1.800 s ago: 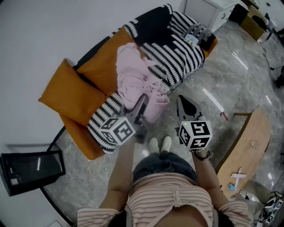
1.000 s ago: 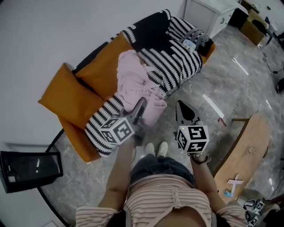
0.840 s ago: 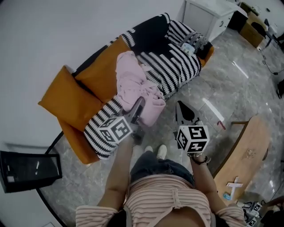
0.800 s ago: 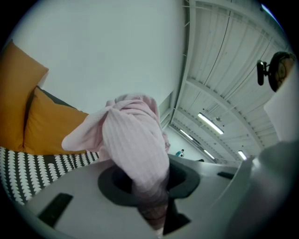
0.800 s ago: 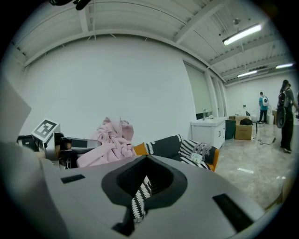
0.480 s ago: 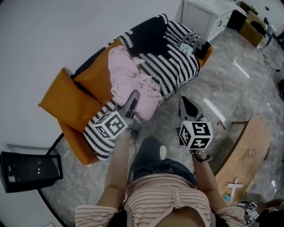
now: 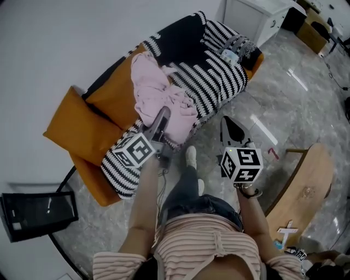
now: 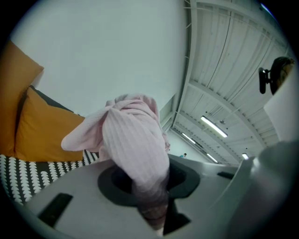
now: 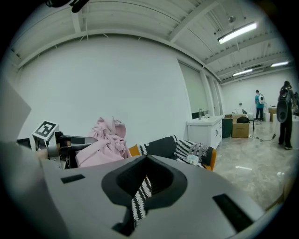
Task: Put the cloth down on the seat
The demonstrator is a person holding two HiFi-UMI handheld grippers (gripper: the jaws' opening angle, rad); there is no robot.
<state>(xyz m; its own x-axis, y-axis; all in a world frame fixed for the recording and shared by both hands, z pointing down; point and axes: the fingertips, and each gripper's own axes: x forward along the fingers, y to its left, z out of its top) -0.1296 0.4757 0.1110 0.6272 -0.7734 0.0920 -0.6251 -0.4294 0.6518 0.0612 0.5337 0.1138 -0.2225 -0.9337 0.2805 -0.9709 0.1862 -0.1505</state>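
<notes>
A bunched pink cloth (image 7: 161,101) hangs over the sofa's front edge, above its black-and-white striped blanket (image 7: 213,71). My left gripper (image 7: 164,115) is shut on the cloth's lower end. In the left gripper view the cloth (image 8: 135,149) is pinched between the jaws (image 8: 154,205) and rises in front of the camera. My right gripper (image 7: 227,121) is held over the floor to the right of the cloth, jaws together and holding nothing. The right gripper view (image 9: 138,205) shows the pink cloth (image 9: 105,140) at its left, with the sofa beyond.
Orange cushions (image 7: 74,128) fill the sofa's left end, and a small packet (image 7: 229,53) lies on the blanket at its right. A white cabinet (image 7: 257,16) stands behind. A wooden board (image 7: 303,186) is at the right and a black box (image 7: 38,213) at lower left. The person's foot (image 7: 190,156) is by the sofa.
The left gripper has carried the pink cloth up and left, closer over the sofa. The person has stepped one leg forward. The right gripper has hardly moved.
</notes>
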